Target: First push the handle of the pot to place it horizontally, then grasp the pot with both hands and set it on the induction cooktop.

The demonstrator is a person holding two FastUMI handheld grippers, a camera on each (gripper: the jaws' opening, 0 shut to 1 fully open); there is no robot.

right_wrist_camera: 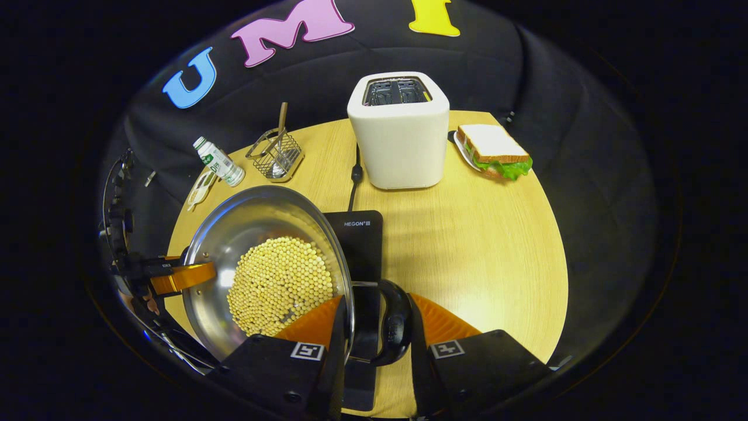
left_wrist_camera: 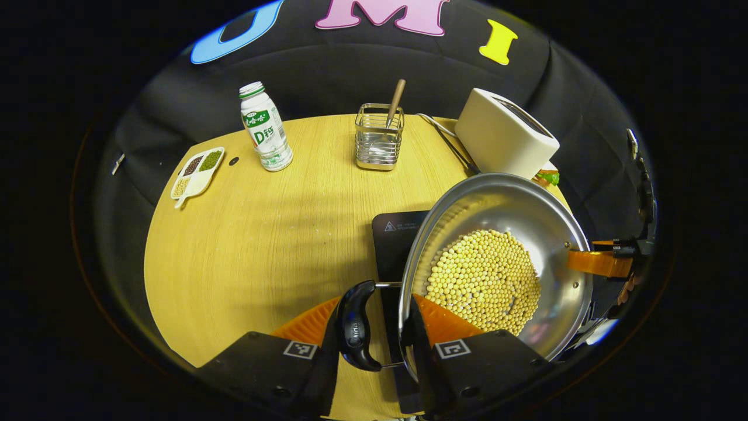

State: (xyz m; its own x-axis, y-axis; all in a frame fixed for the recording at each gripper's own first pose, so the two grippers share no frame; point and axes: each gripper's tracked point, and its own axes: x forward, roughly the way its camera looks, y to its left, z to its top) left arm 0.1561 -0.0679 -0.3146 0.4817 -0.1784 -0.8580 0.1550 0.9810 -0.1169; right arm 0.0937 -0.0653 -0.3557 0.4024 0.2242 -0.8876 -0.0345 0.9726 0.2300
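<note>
- Our left gripper [left_wrist_camera: 377,327] clamps one black handle [left_wrist_camera: 355,325] and our right gripper [right_wrist_camera: 374,330] the other.
- We keep the pot [left_wrist_camera: 497,263] of beans level, lowering it squarely onto the induction cooktop [right_wrist_camera: 361,240] on the counter [right_wrist_camera: 485,245].

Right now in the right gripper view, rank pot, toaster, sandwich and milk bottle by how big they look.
1. pot, though it is nearest the camera, which inflates it
2. toaster
3. sandwich
4. milk bottle, farther back, so true size is unsure
</note>
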